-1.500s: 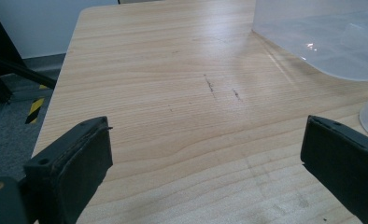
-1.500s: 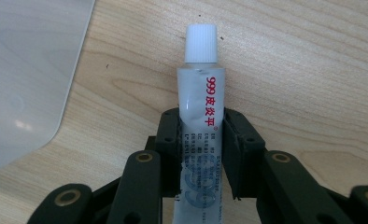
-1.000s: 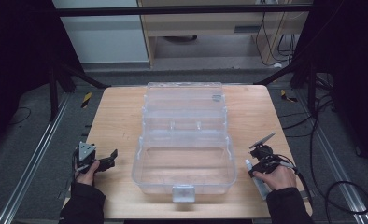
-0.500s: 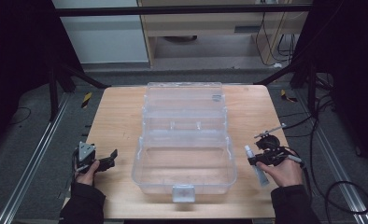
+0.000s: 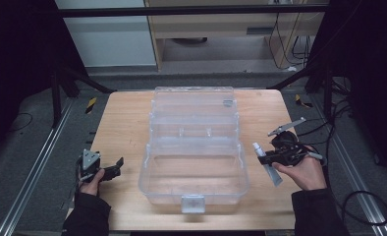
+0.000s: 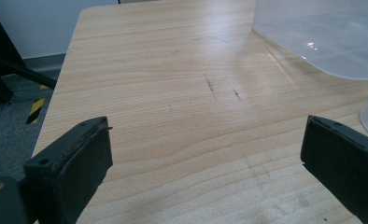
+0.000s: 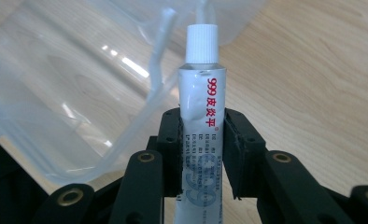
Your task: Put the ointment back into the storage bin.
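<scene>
A clear plastic box point(image 5: 194, 147) with its lid swung open stands in the middle of the wooden table point(image 5: 123, 123). My right gripper point(image 5: 266, 158) is to the right of the box, shut on a white ointment tube point(image 5: 265, 162) with red print. In the right gripper view the tube point(image 7: 201, 116) stands between the black jaws of the right gripper point(image 7: 201, 154), its white cap pointing toward the box's rim point(image 7: 159, 79). My left gripper point(image 5: 114, 167) rests near the table's front left, open; nothing lies between its pads point(image 6: 74, 163) in the left gripper view.
The box's open lid point(image 5: 194, 105) lies back toward the table's far side. A corner of the box point(image 6: 322, 37) sits ahead and right of the left gripper. Black frame legs and cables surround the table; a cabinet stands beyond it.
My right gripper has lifted the tube off the table and moved it up and slightly left toward the box. The left gripper has stayed where it was.
</scene>
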{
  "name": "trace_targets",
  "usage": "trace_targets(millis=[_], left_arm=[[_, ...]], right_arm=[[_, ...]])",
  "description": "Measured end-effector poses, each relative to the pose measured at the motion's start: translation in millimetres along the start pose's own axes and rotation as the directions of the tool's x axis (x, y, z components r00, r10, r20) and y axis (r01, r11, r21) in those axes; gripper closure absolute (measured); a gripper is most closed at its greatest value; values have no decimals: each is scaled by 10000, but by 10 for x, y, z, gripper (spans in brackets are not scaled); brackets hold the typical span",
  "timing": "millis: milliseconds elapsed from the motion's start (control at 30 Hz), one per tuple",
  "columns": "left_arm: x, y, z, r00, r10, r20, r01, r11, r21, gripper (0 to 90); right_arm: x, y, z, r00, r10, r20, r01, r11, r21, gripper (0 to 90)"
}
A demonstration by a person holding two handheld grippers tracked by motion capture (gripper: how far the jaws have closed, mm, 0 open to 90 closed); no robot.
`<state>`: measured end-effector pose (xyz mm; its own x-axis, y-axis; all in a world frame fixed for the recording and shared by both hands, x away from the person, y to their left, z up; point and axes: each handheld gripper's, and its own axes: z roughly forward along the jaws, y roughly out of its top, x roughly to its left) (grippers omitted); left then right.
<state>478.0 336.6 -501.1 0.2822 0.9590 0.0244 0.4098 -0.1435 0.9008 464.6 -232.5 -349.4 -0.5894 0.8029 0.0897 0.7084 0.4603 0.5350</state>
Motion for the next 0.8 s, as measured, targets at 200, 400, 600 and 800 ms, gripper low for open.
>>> trace_targets(millis=[200, 400, 600, 800], left_arm=[[2, 0, -1, 10000, -3, 10, 3, 10000, 9, 16], [2, 0, -1, 10000, -13, 15, 13, 10000, 10, 16], [3, 0, -2, 10000, -20, 19, 20, 10000, 9, 16], [6, -1, -2, 10000, -47, 32, 47, 10000, -7, 16]], right_arm=[[106, 123, -112, 9953, -885, -387, 881, 9961, -103, 697], [229, 254, -142, 9796, -1838, -811, 1844, 9828, 4, 697], [387, 398, -134, 9528, -2736, -1316, 2773, 9607, 103, 697], [526, 555, -57, 9230, -3504, -1591, 3608, 9318, 408, 696]])
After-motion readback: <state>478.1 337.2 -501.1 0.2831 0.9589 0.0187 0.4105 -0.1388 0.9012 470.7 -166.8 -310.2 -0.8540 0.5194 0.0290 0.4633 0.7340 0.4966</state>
